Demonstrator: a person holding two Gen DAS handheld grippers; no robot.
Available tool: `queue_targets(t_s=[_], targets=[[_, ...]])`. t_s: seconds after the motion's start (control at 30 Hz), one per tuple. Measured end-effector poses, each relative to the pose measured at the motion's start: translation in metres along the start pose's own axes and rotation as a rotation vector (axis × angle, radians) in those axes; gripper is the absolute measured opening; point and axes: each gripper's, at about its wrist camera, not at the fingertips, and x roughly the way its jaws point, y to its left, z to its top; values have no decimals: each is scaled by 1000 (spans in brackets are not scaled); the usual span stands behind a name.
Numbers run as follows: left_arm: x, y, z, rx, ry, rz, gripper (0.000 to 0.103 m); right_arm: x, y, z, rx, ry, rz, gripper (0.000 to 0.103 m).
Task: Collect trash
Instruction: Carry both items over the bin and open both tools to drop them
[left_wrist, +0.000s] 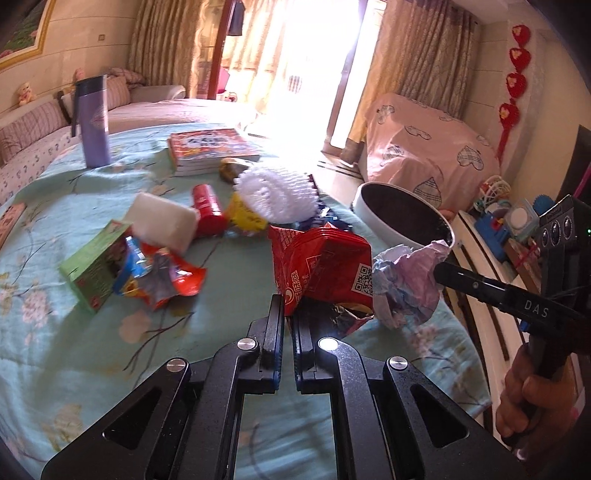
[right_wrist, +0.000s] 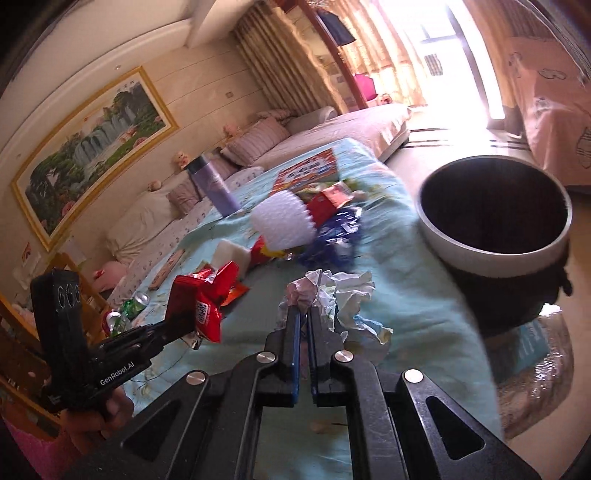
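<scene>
Two grippers clamped: left gripper (left_wrist: 289, 308) on red wrapper (left_wrist: 321, 269), right gripper (right_wrist: 303, 314) on crumpled paper (right_wrist: 332, 295) (bin (right_wrist: 495, 254) beside).

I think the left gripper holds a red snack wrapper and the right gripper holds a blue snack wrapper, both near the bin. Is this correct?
Not quite. The right gripper holds a crumpled wad of white paper, not a blue wrapper; the right wrist view shows it between the fingers. The rest stands: the left gripper holds the red snack wrapper, near the bin.
</scene>
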Motion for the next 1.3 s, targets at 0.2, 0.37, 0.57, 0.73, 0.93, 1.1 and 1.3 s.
queue_targets(t_s=[0.2,0.37,0.57,0.73,0.93,1.1,1.3], targets=[[15,-31,15,48,9,-37,4,-25,-25,12,27,-76,-44,3],[33,-57,29,96,31,-47,4,-38,-49,34,41,-139,-91,3],[59,-81,56,114,41,-60,4,-42,-78,54,66,-182,-137,3],[83,-104,76,131,49,-78,4,-39,-98,63,90,-188,-153,3],[121,-128,91,163,99,-85,4,-31,-122,77,106,-169,-178,3],[144,-142,98,185,128,-93,4,-25,-138,87,107,-153,-198,3],[168,-152,103,204,159,-93,4,-15,-156,93,119,-128,-212,4]])
